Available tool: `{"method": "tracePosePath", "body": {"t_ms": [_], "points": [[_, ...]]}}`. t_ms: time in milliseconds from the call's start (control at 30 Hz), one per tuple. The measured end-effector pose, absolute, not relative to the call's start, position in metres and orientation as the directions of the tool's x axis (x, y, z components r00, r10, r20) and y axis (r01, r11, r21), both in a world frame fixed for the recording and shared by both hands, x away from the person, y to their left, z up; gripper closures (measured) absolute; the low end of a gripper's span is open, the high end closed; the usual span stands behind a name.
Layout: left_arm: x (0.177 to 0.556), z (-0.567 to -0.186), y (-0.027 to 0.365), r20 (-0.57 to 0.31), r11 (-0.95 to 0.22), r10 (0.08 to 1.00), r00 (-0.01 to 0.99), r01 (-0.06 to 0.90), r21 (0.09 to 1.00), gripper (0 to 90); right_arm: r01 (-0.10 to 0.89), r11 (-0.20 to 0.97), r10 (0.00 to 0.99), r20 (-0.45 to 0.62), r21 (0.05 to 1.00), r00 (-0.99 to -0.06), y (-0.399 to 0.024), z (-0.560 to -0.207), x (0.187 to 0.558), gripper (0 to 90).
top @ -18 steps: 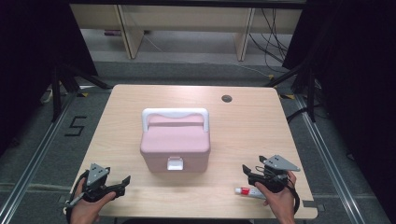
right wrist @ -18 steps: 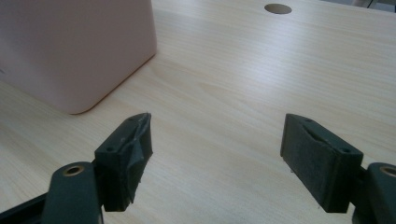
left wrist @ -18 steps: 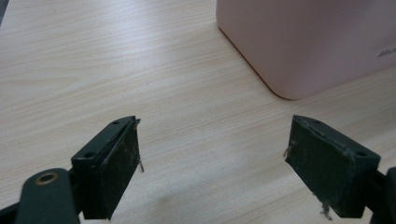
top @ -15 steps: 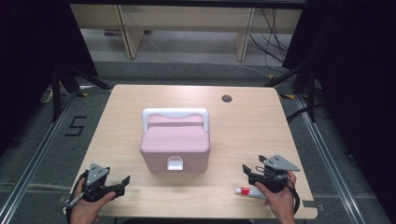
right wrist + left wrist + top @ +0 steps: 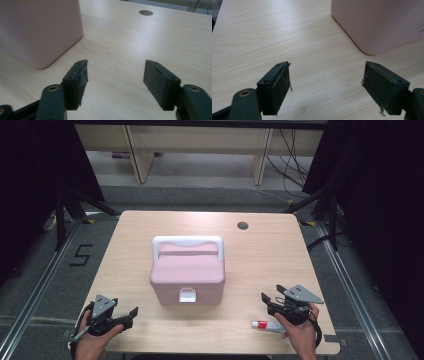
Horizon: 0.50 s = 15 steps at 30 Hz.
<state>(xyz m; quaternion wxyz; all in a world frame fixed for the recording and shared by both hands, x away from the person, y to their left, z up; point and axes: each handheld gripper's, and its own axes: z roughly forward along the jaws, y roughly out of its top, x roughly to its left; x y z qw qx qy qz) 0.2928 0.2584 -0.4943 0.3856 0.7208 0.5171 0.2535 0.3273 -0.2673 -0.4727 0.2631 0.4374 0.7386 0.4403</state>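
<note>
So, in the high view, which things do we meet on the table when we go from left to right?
left gripper → pink box → small tube → right gripper

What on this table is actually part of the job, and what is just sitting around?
Part of the job:
- pink box with white handle and front latch, lid shut
- small red and white tube, beside the right hand-held gripper
- left hand-held gripper, open, holding nothing

Just there:
- round hole in the table
- shelving behind
</note>
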Motion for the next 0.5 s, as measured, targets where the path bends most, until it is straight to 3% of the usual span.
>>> {"method": "tracePosePath", "body": {"t_ms": [133, 233, 300, 333, 367, 400, 433, 467, 500], "points": [[0.295, -0.491, 0.261, -0.095, -0.119, 0.937, 0.335, 0.564, 0.817, 25.1, 0.429, 0.253, 0.855, 0.007, 0.867, -0.519, -0.264, -0.471, 0.329, 46.3], [0.299, -0.491, 0.259, -0.086, -0.130, 0.931, 0.356, 0.540, 0.831, 36.4, 0.401, 0.275, 0.847, -0.023, 0.874, -0.531, -0.261, -0.469, 0.333, 53.9], [0.304, -0.489, 0.258, -0.074, -0.135, 0.930, 0.361, 0.519, 0.844, 49.8, 0.387, 0.291, 0.830, -0.030, 0.875, -0.557, -0.258, -0.466, 0.338, 62.6], [0.304, -0.489, 0.258, -0.074, -0.135, 0.930, 0.361, 0.519, 0.844, 54.4, 0.387, 0.291, 0.830, -0.030, 0.875, -0.557, -0.258, -0.466, 0.338, 62.6], [0.307, -0.488, 0.257, -0.066, -0.139, 0.929, 0.363, 0.510, 0.849, 54.4, 0.408, 0.276, 0.836, -0.009, 0.870, -0.548, -0.255, -0.465, 0.338, 66.5], [0.311, -0.487, 0.256, -0.062, -0.137, 0.931, 0.359, 0.504, 0.853, 58.3, 0.363, 0.315, 0.812, -0.051, 0.877, -0.581, -0.255, -0.464, 0.343, 71.1], [0.320, -0.485, 0.256, -0.064, -0.131, 0.930, 0.361, 0.492, 0.861, 67.4, 0.380, 0.287, 0.817, -0.018, 0.879, -0.576, -0.250, -0.463, 0.345, 78.7], [0.320, -0.485, 0.256, -0.064, -0.131, 0.930, 0.361, 0.492, 0.861, 71.9, 0.380, 0.287, 0.817, -0.018, 0.879, -0.576, -0.250, -0.463, 0.345, 78.7], [0.326, -0.484, 0.255, -0.068, -0.126, 0.930, 0.360, 0.487, 0.864, 71.9, 0.345, 0.307, 0.803, -0.046, 0.887, -0.595, -0.249, -0.462, 0.350, 81.0]]}}
